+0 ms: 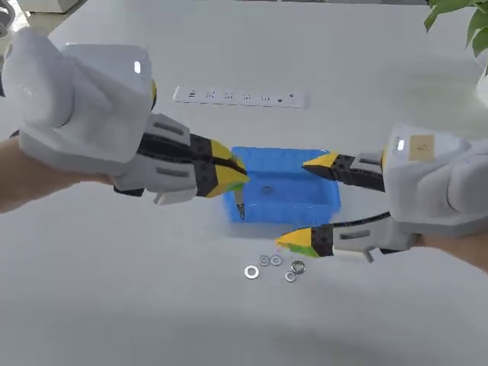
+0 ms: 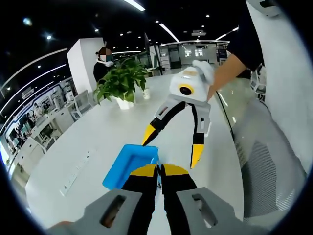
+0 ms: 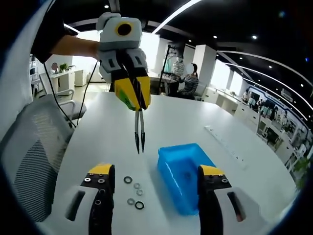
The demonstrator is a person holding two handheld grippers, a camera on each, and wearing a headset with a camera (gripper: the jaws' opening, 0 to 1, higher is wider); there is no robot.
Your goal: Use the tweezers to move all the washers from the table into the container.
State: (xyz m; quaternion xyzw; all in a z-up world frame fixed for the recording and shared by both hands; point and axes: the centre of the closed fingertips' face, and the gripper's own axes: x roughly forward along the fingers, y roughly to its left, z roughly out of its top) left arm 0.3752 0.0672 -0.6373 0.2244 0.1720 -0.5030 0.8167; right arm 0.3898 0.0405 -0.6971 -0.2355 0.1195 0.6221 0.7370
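Observation:
Several small metal washers [image 1: 274, 266] lie in a loose cluster on the white table, just in front of the blue container [image 1: 293, 194]. My left gripper [image 1: 242, 174] is shut on the tweezers [image 1: 239, 202], whose tips point down at the container's front left corner, above and left of the washers. My right gripper [image 1: 293, 202] stands open, one jaw over the container and one near the washers. In the right gripper view the tweezers [image 3: 139, 129] hang from the left gripper [image 3: 137, 105], above the washers [image 3: 134, 192] and beside the container [image 3: 183, 174]. The left gripper view has the container [image 2: 128, 165] below the open right gripper [image 2: 170, 152].
A white power strip [image 1: 240, 97] lies behind the container. A potted plant [image 1: 465, 23] stands at the table's far right corner. A mesh office chair [image 3: 29, 147] stands at the table's near edge. People sit in the room behind.

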